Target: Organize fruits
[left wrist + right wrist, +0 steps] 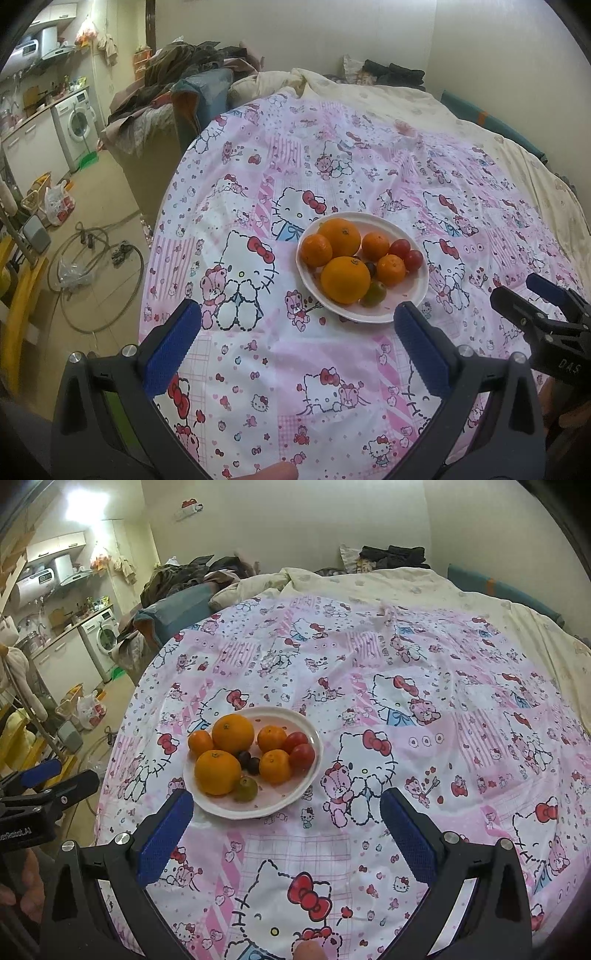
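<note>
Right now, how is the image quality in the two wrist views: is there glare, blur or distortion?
Left wrist view: strong fisheye bending, dark corners; the white plate and its oranges are sharp and evenly lit. Right wrist view: the same bending, plus a blown-out glare patch at the upper left; the plate stays clear.

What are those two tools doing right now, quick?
Left tool: open, holding nothing.
Right tool: open, holding nothing.
</note>
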Tool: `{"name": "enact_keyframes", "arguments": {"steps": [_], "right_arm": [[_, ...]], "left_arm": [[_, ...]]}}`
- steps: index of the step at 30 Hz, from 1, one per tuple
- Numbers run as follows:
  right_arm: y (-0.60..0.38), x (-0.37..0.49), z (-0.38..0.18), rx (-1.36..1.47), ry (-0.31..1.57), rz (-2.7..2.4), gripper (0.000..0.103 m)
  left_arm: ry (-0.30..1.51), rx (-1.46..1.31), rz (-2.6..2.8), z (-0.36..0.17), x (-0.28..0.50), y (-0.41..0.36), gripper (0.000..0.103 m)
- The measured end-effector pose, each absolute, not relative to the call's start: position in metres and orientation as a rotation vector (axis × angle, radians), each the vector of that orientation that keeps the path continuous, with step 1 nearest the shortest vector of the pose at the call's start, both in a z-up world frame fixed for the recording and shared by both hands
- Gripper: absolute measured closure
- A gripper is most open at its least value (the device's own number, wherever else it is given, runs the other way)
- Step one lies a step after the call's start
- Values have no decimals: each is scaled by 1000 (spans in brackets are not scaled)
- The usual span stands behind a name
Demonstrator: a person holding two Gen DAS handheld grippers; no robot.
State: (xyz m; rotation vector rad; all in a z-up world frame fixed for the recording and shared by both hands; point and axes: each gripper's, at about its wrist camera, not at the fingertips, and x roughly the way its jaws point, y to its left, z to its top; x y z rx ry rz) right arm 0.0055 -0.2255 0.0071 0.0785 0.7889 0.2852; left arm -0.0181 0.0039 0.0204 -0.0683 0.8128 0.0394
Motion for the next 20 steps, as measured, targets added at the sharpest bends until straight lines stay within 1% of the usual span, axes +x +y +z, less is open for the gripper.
{"name": "enact_keyframes", "arguments": {"steps": [20], "right_arm": [[-229,7,10,97,785,292,0]], "left_arm": [[820,-88,37,16,-21,3,0]]}}
